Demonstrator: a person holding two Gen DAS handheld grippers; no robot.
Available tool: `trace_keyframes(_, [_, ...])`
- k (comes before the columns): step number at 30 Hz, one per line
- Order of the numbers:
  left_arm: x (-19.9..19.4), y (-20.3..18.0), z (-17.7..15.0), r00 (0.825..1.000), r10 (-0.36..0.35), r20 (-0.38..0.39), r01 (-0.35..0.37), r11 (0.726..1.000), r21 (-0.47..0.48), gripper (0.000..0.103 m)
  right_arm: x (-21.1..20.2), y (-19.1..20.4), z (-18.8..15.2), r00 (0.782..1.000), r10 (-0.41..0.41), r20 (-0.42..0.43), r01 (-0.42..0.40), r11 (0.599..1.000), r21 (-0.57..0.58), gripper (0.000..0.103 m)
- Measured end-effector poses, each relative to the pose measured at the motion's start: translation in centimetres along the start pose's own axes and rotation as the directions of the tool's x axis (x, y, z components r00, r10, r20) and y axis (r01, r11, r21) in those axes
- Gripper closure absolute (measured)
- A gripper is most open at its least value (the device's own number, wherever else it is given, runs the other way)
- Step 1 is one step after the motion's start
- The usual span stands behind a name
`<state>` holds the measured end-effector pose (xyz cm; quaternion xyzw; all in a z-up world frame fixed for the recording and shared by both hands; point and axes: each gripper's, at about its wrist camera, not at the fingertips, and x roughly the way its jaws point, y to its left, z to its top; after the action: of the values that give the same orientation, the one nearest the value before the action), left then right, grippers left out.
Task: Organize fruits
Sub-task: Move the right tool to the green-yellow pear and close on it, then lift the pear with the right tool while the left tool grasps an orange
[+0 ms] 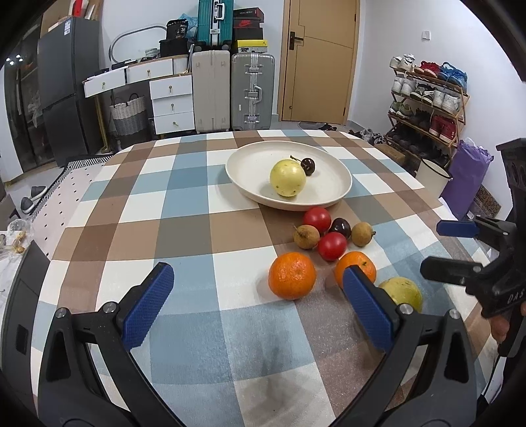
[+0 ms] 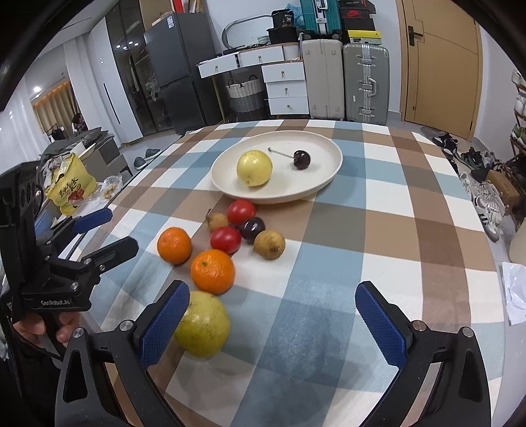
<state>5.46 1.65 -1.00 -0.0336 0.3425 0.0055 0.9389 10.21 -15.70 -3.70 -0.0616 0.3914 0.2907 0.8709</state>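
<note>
On the checked bench sits your cream plate, holding a yellow fruit and a dark cherry. Just in front of the plate lie two red tomatoes, a dark plum, two brown fruits and two oranges. Your left gripper has its fingers spread over bare cloth. Your right gripper is also spread wide, its left finger just beside a yellow-green fruit.

"GenRobot.AI" on left tongs; "36" on black bag.
</note>
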Motion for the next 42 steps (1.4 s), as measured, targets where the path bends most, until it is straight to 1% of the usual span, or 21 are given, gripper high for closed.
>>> trace_keyframes(7, [0.4,-0.7,-0.3,1.000,-0.008,-0.012,0.008,1.000,0.024,0.001,0.6,1.2,-0.4,0.999,0.027,-0.021,-0.028,0.999,-0.027,0.000])
trace_keyframes(11, [1.1,-0.8,-0.6,0.999,-0.015,-0.029,0.016,1.000,0.019,0.001,1.2,1.7,-0.8,0.997,0.059,-0.046,-0.060,0.997,-0.037,0.000])
trace_keyframes(18, [1.9,-0.4,-0.8,0.998,-0.020,-0.054,0.020,1.000,0.005,0.001,2.4,2.5,-1.3,0.995,0.056,-0.083,-0.060,0.997,-0.049,0.000])
trace_keyframes(23, [2.5,-0.4,-1.1,0.997,-0.018,-0.070,0.019,1.000,0.006,0.001,3.1,3.0,-1.9,0.993,0.043,-0.106,-0.052,0.995,-0.081,0.001])
trace_keyframes(28, [3.1,-0.5,-1.2,0.996,-0.019,-0.084,0.020,1.000,0.010,0.001,3.6,3.2,-2.3,0.992,0.044,-0.121,-0.056,0.994,-0.094,0.002])
trace_keyframes(33, [3.3,-0.4,-1.3,0.996,-0.025,-0.091,0.026,1.000,0.005,0.001,4.0,3.3,-2.4,0.990,0.058,-0.131,-0.071,0.993,-0.098,0.017])
trace_keyframes(40, [3.5,-0.4,-1.3,0.994,-0.031,-0.100,0.032,0.999,0.000,0.001,3.9,4.0,-2.6,0.988,0.083,-0.128,-0.099,0.987,-0.123,0.032])
trace_keyframes(42, [3.5,-0.4,-1.3,0.995,-0.031,-0.100,0.031,1.000,0.000,0.001,3.9,4.1,-2.6,0.987,0.101,-0.128,-0.117,0.985,-0.124,0.040])
